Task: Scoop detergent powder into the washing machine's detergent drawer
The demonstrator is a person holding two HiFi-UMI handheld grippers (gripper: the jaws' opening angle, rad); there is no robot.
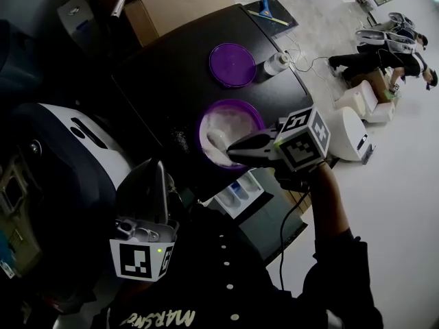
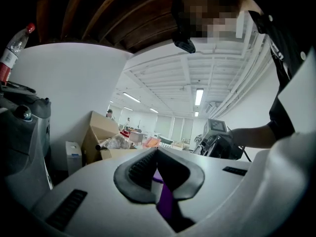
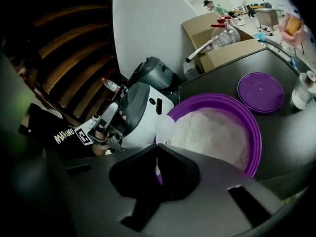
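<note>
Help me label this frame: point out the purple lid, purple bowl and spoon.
purple lid (image 1: 232, 64), head view, centre of its top.
purple bowl (image 3: 217, 100), right gripper view, far rim.
spoon (image 3: 165, 129), right gripper view, white scoop end.

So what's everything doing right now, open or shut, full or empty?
Bowl: lid off, holding powder.
Lid: lying flat on the washer.
Drawer: pulled open.
Right gripper: shut on spoon.
Left gripper: shut.

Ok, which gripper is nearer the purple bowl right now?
Right. The right gripper is at the bowl's rim, its spoon at the powder's edge. The left gripper sits well apart, back near the person.
</note>
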